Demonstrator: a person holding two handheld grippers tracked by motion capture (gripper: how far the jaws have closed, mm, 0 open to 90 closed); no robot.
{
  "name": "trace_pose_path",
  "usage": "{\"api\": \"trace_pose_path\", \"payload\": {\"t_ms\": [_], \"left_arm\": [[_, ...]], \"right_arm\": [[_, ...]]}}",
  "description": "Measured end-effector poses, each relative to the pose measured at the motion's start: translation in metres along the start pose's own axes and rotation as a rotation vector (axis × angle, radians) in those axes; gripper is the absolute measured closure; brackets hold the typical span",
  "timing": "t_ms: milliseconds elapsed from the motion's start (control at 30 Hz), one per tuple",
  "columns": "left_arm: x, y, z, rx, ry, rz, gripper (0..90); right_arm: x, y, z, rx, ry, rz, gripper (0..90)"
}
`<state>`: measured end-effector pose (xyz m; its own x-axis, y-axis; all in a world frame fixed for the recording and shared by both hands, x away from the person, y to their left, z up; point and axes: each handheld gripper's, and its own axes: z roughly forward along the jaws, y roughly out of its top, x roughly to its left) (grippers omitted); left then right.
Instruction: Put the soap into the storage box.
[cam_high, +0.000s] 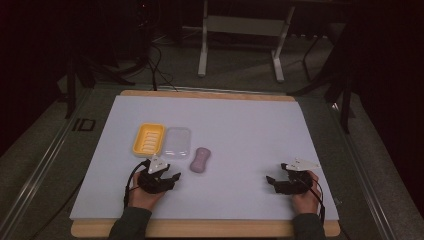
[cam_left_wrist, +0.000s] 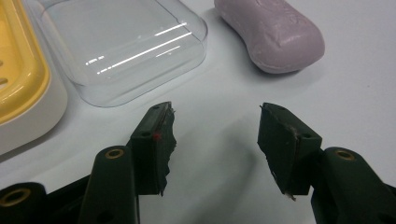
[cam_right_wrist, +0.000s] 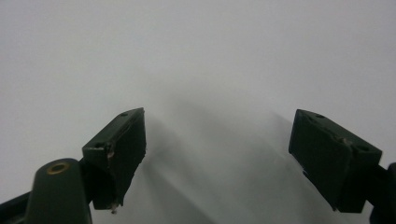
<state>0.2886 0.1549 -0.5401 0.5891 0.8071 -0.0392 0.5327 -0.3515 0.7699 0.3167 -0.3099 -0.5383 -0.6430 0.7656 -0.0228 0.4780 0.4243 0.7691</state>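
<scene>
A yellow soap dish (cam_high: 148, 138) lies on the white table mat, with its clear plastic lid (cam_high: 178, 142) beside it on the right. A mauve soap bar (cam_high: 200, 160) rests a little right of the lid. My left gripper (cam_high: 169, 175) sits low on the mat just in front of the lid, jaws apart with nothing between them. In the left gripper view the lid (cam_left_wrist: 123, 44), the soap bar (cam_left_wrist: 273, 35) and the dish (cam_left_wrist: 21, 74) lie beyond the fingertips (cam_left_wrist: 156, 133). My right gripper (cam_high: 276, 181) rests near the front right of the mat, open and empty, over bare mat (cam_right_wrist: 219, 70).
The white mat (cam_high: 240, 135) covers a wooden table top whose edge (cam_high: 200, 229) runs along the front. A metal stand (cam_high: 240, 40) and cables stand on the dark floor behind the table.
</scene>
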Motion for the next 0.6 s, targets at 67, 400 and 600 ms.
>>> {"api": "trace_pose_path", "payload": {"t_ms": [67,400,600], "left_arm": [[0.000,0.002,0.000,0.014,0.006,0.006,45.9],[0.002,0.025,-0.008,0.055,0.009,0.008,47.6],[0.005,0.041,-0.010,0.080,0.007,0.007,47.1]], "right_arm": [[0.001,0.000,-0.001,-0.006,-0.007,-0.008,18.5],[0.002,0.000,0.000,-0.002,-0.010,-0.015,18.5],[0.002,-0.001,-0.001,-0.011,-0.008,-0.017,18.5]]}}
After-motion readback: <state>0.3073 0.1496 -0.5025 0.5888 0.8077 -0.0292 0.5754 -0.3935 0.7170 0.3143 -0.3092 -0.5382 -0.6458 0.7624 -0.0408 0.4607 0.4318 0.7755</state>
